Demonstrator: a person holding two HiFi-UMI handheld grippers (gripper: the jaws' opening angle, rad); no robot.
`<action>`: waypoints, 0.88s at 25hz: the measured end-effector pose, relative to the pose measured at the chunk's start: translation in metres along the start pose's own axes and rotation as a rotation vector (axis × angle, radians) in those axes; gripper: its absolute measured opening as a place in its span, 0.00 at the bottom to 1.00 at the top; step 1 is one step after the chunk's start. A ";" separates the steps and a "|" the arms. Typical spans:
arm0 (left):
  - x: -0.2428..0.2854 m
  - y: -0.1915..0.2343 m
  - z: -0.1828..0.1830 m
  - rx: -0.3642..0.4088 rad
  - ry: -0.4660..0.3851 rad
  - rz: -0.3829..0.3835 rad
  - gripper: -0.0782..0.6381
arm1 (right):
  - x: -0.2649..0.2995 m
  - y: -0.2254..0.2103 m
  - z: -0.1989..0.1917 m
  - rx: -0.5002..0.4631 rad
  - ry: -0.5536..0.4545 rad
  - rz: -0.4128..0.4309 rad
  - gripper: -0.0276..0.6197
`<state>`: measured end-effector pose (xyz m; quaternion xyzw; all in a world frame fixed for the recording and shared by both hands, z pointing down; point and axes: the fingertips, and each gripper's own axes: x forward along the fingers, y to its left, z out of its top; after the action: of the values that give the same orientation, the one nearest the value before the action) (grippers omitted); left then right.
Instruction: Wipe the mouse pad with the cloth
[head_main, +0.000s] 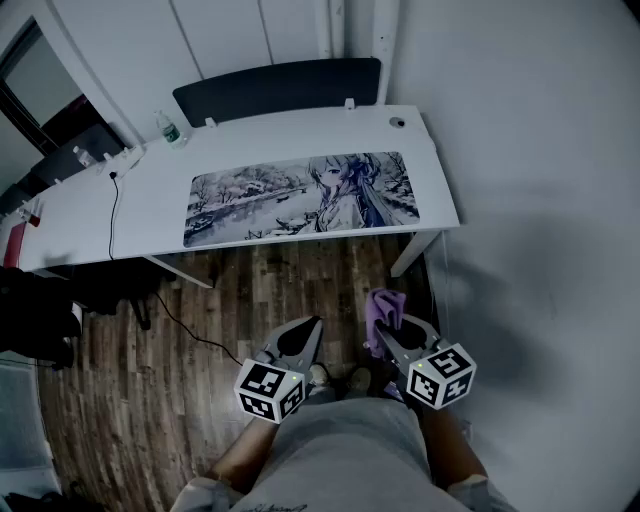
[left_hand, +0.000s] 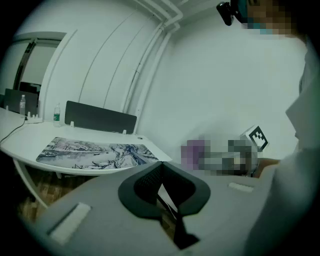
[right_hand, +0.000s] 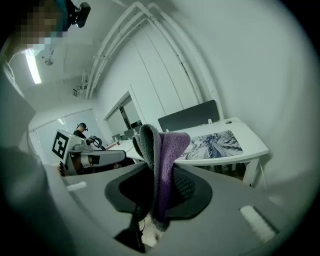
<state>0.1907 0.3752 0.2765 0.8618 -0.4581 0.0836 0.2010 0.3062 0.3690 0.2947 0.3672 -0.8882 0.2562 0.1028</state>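
A long printed mouse pad (head_main: 303, 197) lies on the white desk (head_main: 90, 215); it also shows in the left gripper view as the mouse pad (left_hand: 97, 152) and in the right gripper view as the mouse pad (right_hand: 212, 144). My right gripper (head_main: 385, 322) is shut on a purple and grey cloth (head_main: 384, 305), which sticks up between its jaws as the cloth (right_hand: 160, 155). My left gripper (head_main: 305, 328) is shut with nothing in it, its pads (left_hand: 150, 182) pressed together. Both grippers hang low over the wood floor, well short of the desk's front edge.
A dark panel (head_main: 278, 88) stands along the desk's back edge. A water bottle (head_main: 167, 129) and a black cable (head_main: 113, 205) are on the desk's left part. A white wall (head_main: 540, 150) runs along the right. A desk leg (head_main: 411, 252) stands ahead of my right gripper.
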 end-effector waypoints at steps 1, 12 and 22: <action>0.000 0.002 0.000 0.001 0.000 0.001 0.13 | 0.002 0.000 0.000 -0.001 0.000 0.001 0.21; 0.000 0.018 0.009 0.011 -0.004 -0.009 0.13 | 0.019 0.005 0.008 0.011 0.001 0.007 0.21; -0.006 0.041 0.015 0.009 -0.014 -0.022 0.13 | 0.040 0.012 0.018 0.036 -0.017 -0.001 0.22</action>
<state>0.1527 0.3531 0.2721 0.8683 -0.4497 0.0773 0.1948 0.2698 0.3430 0.2895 0.3717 -0.8840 0.2692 0.0887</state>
